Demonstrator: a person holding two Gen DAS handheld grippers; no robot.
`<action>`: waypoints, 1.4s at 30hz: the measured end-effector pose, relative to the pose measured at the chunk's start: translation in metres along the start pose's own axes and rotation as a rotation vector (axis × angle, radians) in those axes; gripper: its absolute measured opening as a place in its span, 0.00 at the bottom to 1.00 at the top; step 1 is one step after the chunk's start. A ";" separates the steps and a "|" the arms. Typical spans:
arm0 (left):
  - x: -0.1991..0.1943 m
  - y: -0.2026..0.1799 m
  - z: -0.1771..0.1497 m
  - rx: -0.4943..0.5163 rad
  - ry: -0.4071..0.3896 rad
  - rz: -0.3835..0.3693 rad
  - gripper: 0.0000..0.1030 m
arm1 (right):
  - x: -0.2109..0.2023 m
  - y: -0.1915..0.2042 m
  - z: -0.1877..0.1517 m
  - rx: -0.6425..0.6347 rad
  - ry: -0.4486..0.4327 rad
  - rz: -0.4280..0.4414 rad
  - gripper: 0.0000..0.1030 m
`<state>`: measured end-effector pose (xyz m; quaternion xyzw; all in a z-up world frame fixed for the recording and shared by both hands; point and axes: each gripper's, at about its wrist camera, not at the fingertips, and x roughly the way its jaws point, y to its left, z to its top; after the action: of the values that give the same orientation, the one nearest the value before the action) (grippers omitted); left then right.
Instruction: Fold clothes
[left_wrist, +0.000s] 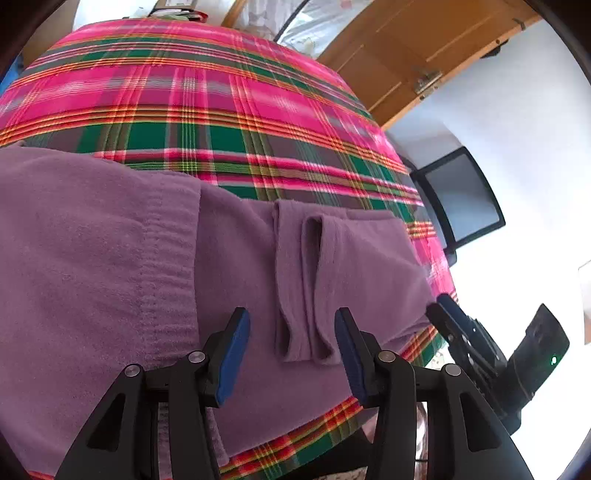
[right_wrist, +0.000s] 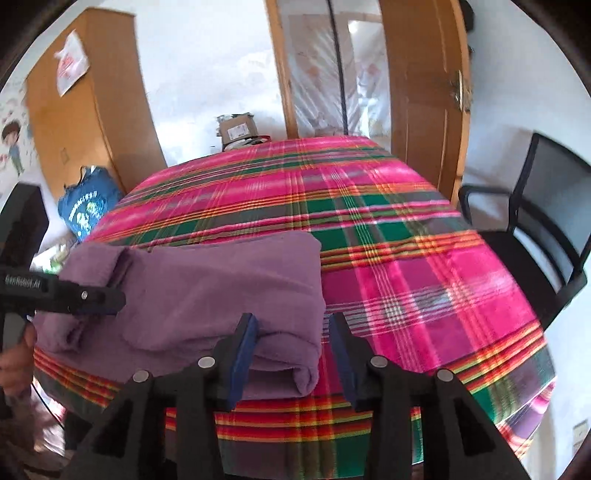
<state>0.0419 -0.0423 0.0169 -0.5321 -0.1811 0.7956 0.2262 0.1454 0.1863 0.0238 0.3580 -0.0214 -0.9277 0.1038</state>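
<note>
Purple garment (left_wrist: 110, 258) lies folded near the plaid surface (right_wrist: 406, 258) edge; left claw (left_wrist: 291, 347) and right claw (right_wrist: 291, 350) gape, gripping nothing.

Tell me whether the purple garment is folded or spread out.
Folded. The purple garment lies in stacked layers on the plaid tablecloth, with a rolled fold edge at its near corner.

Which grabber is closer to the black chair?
The right gripper: it's at the purple sweater's end towards the black chair. The left gripper is over the sweater's other end, farther away.
</note>
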 end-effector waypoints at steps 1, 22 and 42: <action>0.000 0.000 0.001 -0.006 0.002 -0.002 0.48 | 0.000 0.000 -0.001 -0.009 0.000 -0.002 0.40; 0.016 -0.012 0.007 -0.019 0.052 0.004 0.48 | 0.011 0.035 -0.018 -0.323 0.016 -0.135 0.40; 0.035 -0.011 0.026 -0.138 0.089 -0.037 0.29 | 0.015 0.040 -0.033 -0.464 -0.028 -0.210 0.09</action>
<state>0.0082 -0.0147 0.0054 -0.5779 -0.2353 0.7523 0.2115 0.1640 0.1453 -0.0059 0.3119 0.2281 -0.9183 0.0861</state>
